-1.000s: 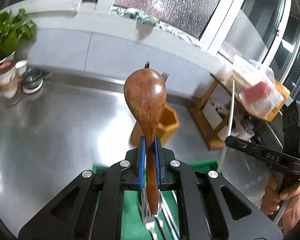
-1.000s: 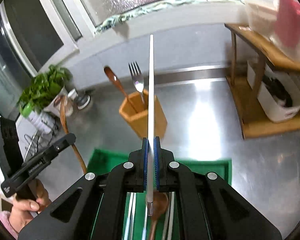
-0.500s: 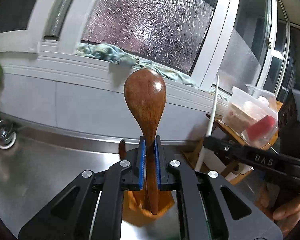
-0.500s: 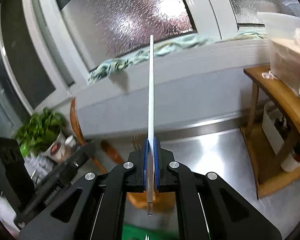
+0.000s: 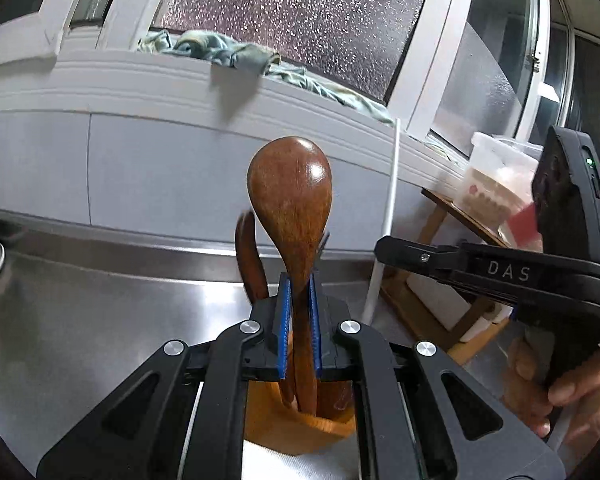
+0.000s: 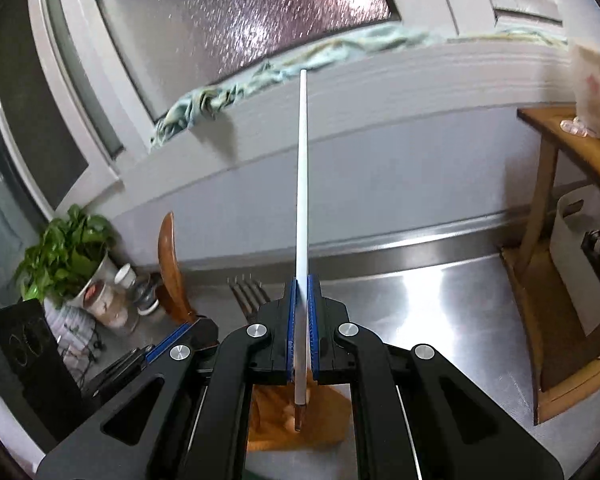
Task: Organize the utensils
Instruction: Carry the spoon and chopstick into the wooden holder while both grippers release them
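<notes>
The left gripper (image 5: 299, 334) pinches a wooden spoon (image 5: 290, 200) by its neck between 2 ribbed blue pads (image 5: 285, 332). The spoon stands upright with its bowl on top: a smooth, glossy, reddish-brown oval with visible grain and a bright glare spot. Its handle runs down between the pads toward the open mouth of a wooden holder (image 5: 300, 428), an orange-brown block with angled flat sides standing on the steel counter (image 5: 100, 320). A second wooden spoon (image 5: 249, 256) already leans in the holder, dark and curved, just left of the held one.

The right gripper (image 6: 301, 336) is pressed tight on a white chopstick (image 6: 302, 200), a thin, straight, matte rod that tapers upward. Its lower end, with a small brownish tip, hangs over the holder (image 6: 300, 420). A metal fork (image 6: 246, 296) with 4 tines rises from the holder to the left.

The counter is brushed metal with soft reflections. Behind it run a grey panelled wall and a window of pebbled frosted glass, with a crumpled pale blue cloth (image 5: 228, 52) on the sill. A leafy potted plant (image 6: 66, 256) stands at the far left.
</notes>
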